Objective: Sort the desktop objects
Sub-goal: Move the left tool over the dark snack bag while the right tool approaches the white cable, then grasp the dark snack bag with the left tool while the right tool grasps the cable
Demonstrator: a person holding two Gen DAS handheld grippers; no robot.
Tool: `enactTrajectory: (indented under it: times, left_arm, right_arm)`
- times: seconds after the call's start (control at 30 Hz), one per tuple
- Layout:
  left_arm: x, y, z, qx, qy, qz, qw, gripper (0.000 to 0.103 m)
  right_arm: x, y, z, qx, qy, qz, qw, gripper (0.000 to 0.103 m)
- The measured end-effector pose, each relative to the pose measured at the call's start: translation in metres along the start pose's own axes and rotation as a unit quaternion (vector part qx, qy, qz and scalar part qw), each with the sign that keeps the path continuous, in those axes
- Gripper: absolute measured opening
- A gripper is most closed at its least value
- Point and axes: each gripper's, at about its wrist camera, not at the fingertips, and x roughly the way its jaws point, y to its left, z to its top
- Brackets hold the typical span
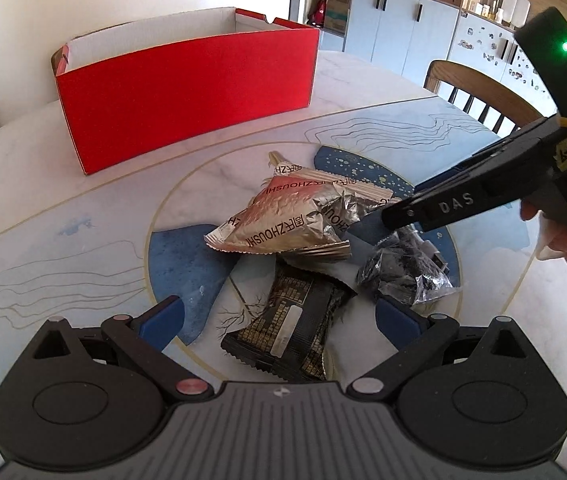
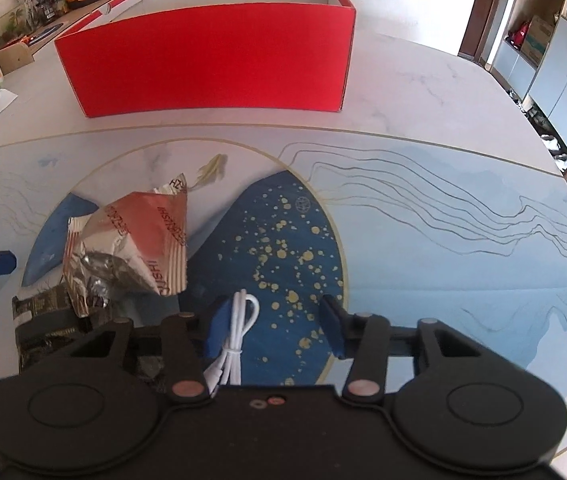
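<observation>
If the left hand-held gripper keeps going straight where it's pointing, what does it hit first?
Probably the black and gold packet, lying between the open fingers of the left hand-held gripper, though depth is hard to judge.

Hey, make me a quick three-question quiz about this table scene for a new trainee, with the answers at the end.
1. True or false: the red box lies beyond the pile of packets, open at the top.
2. What lies between the fingers of the right gripper? A) white cable B) black packet C) nothing
3. Fill in: the left gripper has its jaws ____ around the black packet.

Key
1. True.
2. A; the bundled cable sits beside the left pad, not clamped.
3. Open; neither pad touches the packet, which lies below the silver and pink packet.
</observation>
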Motion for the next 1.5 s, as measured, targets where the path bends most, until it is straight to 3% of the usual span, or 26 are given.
enactTrajectory:
  times: [0.17, 0.27, 0.37, 0.43, 0.47, 0.57, 0.63, 0.67, 0.7, 0.8, 0.93, 1.17, 1.23, 1.37, 1.5]
  left_arm:
    - [-0.001, 0.001, -0.001, 0.004, -0.002, 0.003, 1.0000, 0.101]
    - [-0.002, 0.000, -0.002, 0.010, -0.002, 0.000, 1.0000, 0.095]
    - [-0.002, -0.001, -0.003, 0.010, 0.000, -0.002, 0.9999, 0.089]
    - [-0.002, -0.001, -0.003, 0.008, 0.000, -0.003, 1.0000, 0.089]
    - [-0.002, -0.001, -0.003, 0.008, 0.000, -0.003, 1.0000, 0.088]
    - [-0.002, -0.003, -0.003, 0.009, 0.002, -0.006, 0.9999, 0.082]
    - [-0.002, -0.004, -0.003, 0.011, 0.003, -0.007, 0.9999, 0.079]
    - [-0.002, -0.004, -0.004, 0.012, 0.004, -0.008, 0.9999, 0.077]
    - [-0.001, -0.004, -0.004, 0.013, 0.006, -0.008, 0.9999, 0.075]
    - [0.000, -0.004, -0.005, 0.011, 0.010, -0.009, 0.9999, 0.069]
    - [0.001, -0.002, -0.006, 0.007, 0.013, -0.006, 0.9999, 0.068]
    - [0.001, -0.002, -0.005, 0.005, 0.014, -0.008, 0.9999, 0.067]
    - [0.001, -0.002, -0.005, 0.006, 0.015, -0.008, 0.9998, 0.061]
    - [0.002, -0.002, -0.005, 0.003, 0.016, -0.012, 0.9998, 0.053]
    - [0.001, -0.004, -0.006, 0.009, 0.014, -0.012, 0.9998, 0.049]
  right_arm:
    - [-0.006, -0.003, -0.007, -0.005, 0.003, -0.001, 1.000, 0.035]
    - [-0.010, -0.011, -0.015, 0.003, 0.006, -0.004, 1.000, 0.025]
    - [-0.016, -0.020, -0.022, 0.011, 0.010, -0.006, 1.000, 0.024]
    - [-0.019, -0.023, -0.026, 0.015, 0.015, -0.006, 1.000, 0.026]
    - [-0.020, -0.023, -0.027, 0.019, 0.020, -0.005, 1.000, 0.033]
    - [-0.024, -0.021, -0.032, 0.038, 0.025, 0.000, 0.999, 0.034]
    - [-0.026, -0.021, -0.035, 0.059, 0.028, -0.001, 0.998, 0.041]
    - [-0.027, -0.021, -0.037, 0.070, 0.030, -0.003, 0.997, 0.054]
    - [-0.028, -0.022, -0.038, 0.080, 0.030, -0.005, 0.996, 0.057]
    - [-0.033, -0.025, -0.042, 0.102, 0.024, -0.013, 0.994, 0.058]
    - [-0.037, -0.028, -0.043, 0.124, 0.037, 0.011, 0.992, 0.058]
    - [-0.033, -0.009, -0.046, 0.101, 0.048, 0.014, 0.994, 0.056]
    - [-0.032, -0.005, -0.046, 0.087, 0.046, 0.007, 0.995, 0.052]
    - [-0.032, -0.007, -0.045, 0.082, 0.043, 0.006, 0.996, 0.017]
    - [-0.032, -0.013, -0.046, 0.088, 0.043, 0.011, 0.995, 0.010]
